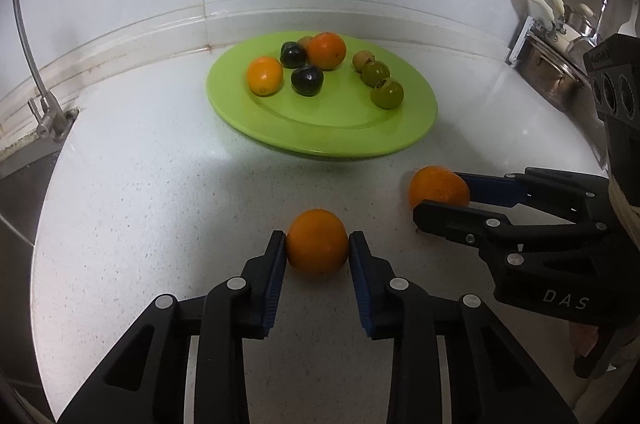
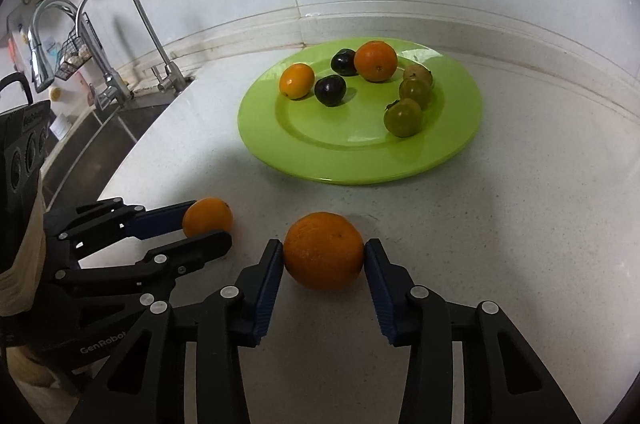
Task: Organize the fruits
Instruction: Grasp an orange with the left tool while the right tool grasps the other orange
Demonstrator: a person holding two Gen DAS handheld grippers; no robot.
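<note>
On the white counter, my left gripper (image 1: 318, 244) is shut on a small orange (image 1: 318, 242), its blue pads pressed to both sides; the right wrist view has the same gripper (image 2: 208, 224) and orange (image 2: 207, 216) at the left. My right gripper (image 2: 324, 252) is shut on a larger orange (image 2: 324, 250), and both its pads touch the skin; the left wrist view has this gripper (image 1: 440, 196) and fruit (image 1: 438, 186) at the right. Both oranges rest on the counter. Behind them lies a green plate (image 1: 320, 144) (image 2: 360, 172) with two oranges, two dark plums and several greenish fruits.
A sink (image 2: 100, 128) with curved faucets (image 2: 120, 36) lies to the left, and one faucet (image 1: 40, 96) shows in the left wrist view. A metal pot (image 1: 560, 68) stands at the right. The tiled wall runs close behind the plate.
</note>
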